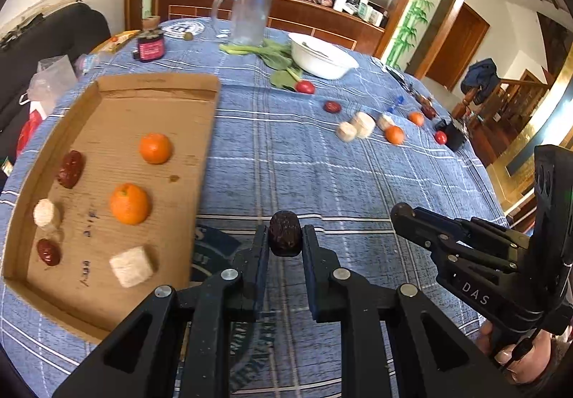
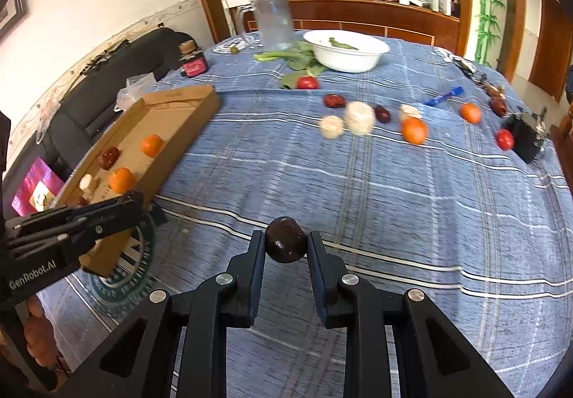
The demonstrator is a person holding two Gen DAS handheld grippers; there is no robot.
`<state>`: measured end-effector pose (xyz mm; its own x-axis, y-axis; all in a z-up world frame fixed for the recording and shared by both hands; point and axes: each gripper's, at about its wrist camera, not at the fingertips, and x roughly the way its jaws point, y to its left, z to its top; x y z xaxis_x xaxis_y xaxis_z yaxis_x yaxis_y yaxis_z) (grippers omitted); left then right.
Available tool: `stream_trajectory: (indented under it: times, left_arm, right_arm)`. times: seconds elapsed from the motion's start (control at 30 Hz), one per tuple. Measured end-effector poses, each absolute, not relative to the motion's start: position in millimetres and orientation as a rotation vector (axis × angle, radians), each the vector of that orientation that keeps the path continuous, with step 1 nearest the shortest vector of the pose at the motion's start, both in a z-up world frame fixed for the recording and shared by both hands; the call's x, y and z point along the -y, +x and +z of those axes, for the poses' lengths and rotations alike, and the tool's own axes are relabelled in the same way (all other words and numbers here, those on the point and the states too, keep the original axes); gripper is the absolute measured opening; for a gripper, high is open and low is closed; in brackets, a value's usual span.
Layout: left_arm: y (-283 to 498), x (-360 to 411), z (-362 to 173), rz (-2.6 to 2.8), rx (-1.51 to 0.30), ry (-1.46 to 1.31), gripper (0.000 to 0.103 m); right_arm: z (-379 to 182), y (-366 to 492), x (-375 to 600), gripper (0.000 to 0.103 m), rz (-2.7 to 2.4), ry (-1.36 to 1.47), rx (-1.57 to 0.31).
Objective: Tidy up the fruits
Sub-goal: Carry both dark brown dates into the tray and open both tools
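blue plaid cloth covered the bench (image 1: 322, 183), with a wooden sideboard and a bright window behind it. i held two grippers above the near edge. the left gripper (image 1: 285, 237) had its fingers narrowed onto a dark date (image 1: 284, 233), pinched across its short axis with the ends free. the right gripper (image 2: 285, 244) was likewise clamped on a second dark date (image 2: 285, 244), rounder in that view.

both held fruits showed a brown-black, wrinkled, matte skin. i judged them light, slightly soft and a little tacky, so a mid-body pinch with modest force should hold; a harder squeeze risks denting the flesh.

the cardboard tray (image 1: 157, 83) lay on the left part of the bench. it held two oranges (image 1: 155, 148), two red dates (image 1: 70, 169) and pale cut pieces (image 1: 131, 266), set in rough rows. i judged the oranges firm and smooth, best taken across the widest part; the pale pieces looked crumbly.

loose fruit lay well apart across the far side: more oranges (image 2: 414, 130), red dates (image 2: 333, 100), pale pieces (image 2: 359, 118) and small red tomatoes (image 2: 504, 139). a white bowl (image 2: 345, 51), leafy greens and a clear jug (image 2: 273, 22) stood beyond them.
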<state>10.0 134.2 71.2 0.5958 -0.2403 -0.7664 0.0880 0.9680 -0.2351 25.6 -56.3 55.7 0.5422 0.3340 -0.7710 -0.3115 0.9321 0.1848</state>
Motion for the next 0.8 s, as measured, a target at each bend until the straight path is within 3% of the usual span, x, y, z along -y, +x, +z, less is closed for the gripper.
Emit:
stream_trajectory:
  times: [0.8]
  left_arm:
    - [3.3,-267.0,82.8,0.054,-0.865,-0.264,0.017]
  right_arm:
    - [76.0,58.3,-59.5,0.026,0.549,-0.034,-0.889]
